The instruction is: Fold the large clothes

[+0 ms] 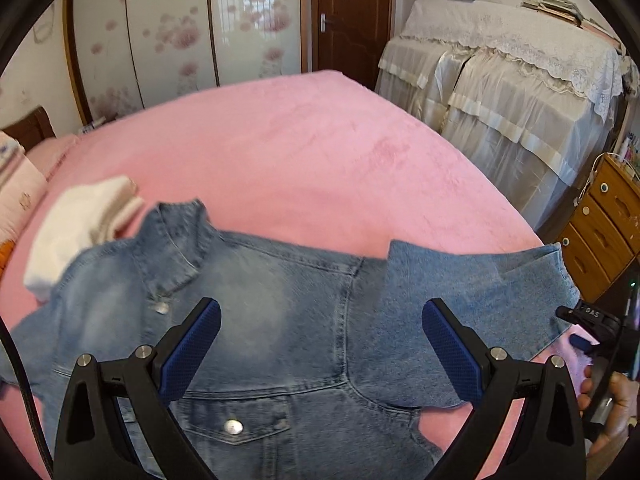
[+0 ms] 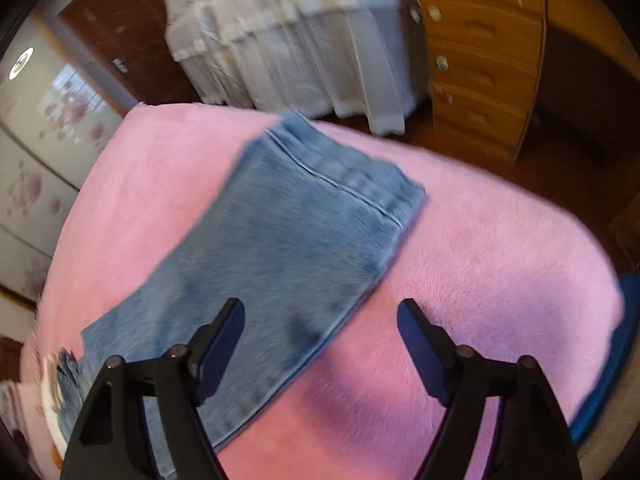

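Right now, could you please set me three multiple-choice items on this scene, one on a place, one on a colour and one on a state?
1. Where does the folded white garment lie?
A. on the wooden drawers
B. on the bed beside the jacket's collar
C. on the floor

2. What colour is the blanket under the denim jacket?
A. pink
B. green
C. grey

3. How do the two grippers stand?
A. both shut on denim
B. left shut, right open
C. both open, holding nothing

Answers:
1 B, since the left wrist view shows it on the blanket next to the collar.
2 A, since both views show pink plush around the denim.
3 C, since the left gripper and the right gripper each show their pads spread wide with no cloth between them.
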Available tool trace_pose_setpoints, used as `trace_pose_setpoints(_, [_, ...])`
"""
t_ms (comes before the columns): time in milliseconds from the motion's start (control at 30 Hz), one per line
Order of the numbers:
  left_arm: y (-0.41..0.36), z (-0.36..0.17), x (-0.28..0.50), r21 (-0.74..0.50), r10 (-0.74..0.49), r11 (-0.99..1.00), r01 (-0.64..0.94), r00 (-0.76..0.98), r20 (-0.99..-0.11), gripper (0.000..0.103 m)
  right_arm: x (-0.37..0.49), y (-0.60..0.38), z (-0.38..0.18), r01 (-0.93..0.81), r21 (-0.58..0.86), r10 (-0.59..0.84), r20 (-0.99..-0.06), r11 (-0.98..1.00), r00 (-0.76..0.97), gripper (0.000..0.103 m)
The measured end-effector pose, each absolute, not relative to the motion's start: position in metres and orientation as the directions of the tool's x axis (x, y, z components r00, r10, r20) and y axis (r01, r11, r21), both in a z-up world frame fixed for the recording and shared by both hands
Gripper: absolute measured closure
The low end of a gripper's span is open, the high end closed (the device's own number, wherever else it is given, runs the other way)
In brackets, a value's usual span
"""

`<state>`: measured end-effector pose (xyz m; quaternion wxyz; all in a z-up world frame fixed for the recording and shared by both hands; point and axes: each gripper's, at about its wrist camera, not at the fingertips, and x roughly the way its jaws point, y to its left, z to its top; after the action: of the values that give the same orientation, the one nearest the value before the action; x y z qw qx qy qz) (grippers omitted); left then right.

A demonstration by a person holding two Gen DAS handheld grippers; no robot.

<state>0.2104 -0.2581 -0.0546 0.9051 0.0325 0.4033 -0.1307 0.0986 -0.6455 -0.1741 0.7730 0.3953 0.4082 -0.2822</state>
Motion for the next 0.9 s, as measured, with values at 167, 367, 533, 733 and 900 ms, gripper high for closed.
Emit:
trace_pose_setpoints(167, [-0.263, -0.081, 0.224, -0.051, -0.193, 0.968, 0.245, 0.602, -0.774, 0.003, 0.105, -0.654, -0.188, 0.773, 0.38, -0.152, -0.843, 0.508, 0.515, 0.032])
trace_pose_setpoints(367, [-0.246, -0.085, 0.224, -0.037, -0.171, 0.971, 0.234, 0.585, -0.793, 0.003, 0.113, -0.642, -0.164, 0.72, 0.413, -0.204, -0.773, 0.558, 0.601, 0.095])
trace_pose_setpoints(533, [-0.198, -0.073, 0.216, -0.07, -0.182, 0.976, 0.208, 0.591, -0.786, 0.003, 0.128, -0.549, -0.077, 0.447, 0.394, -0.139, -0.605, 0.803, 0.784, 0.096])
trace_pose_setpoints(733, [-0.106, -0.08, 0.214, -0.185, -0.192, 0.98, 0.071, 0.563, -0.804, 0.003, 0.153, -0.378, -0.037, 0.006, 0.26, 0.145, -0.558, 0.966, 0.817, 0.095])
trace_pose_setpoints(900, [-0.055, -0.129, 0.213, -0.237, -0.231, 0.97, 0.043, 0.456, -0.859, 0.003, 0.167, -0.271, -0.106, -0.161, 0.103, 0.184, -0.739, 0.982, 0.648, 0.064])
